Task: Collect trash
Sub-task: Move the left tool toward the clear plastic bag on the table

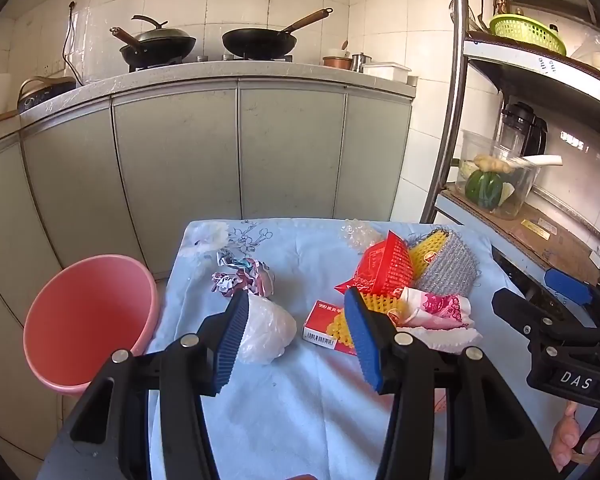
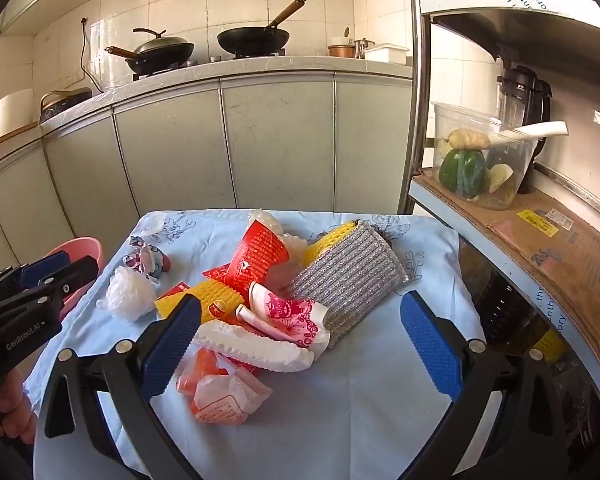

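Trash lies on a light blue tablecloth (image 1: 308,400): a crumpled white plastic bag (image 1: 266,330), a crumpled printed wrapper (image 1: 242,276), a red box (image 1: 324,322), yellow foam net (image 1: 342,320), a red packet (image 1: 384,268), a silver scouring pad (image 1: 448,270) and a pink-printed paper cup (image 1: 436,308). My left gripper (image 1: 300,338) is open above the cloth, its left pad beside the white bag. My right gripper (image 2: 300,344) is open over the pile, around the cup (image 2: 288,316) and white foam net (image 2: 256,346). An orange-white wrapper (image 2: 220,392) lies nearest.
A pink bucket (image 1: 88,320) stands off the table's left edge. Grey kitchen cabinets (image 1: 240,148) with woks on the stove lie behind. A metal shelf (image 2: 520,216) with a clear vegetable container stands close on the right.
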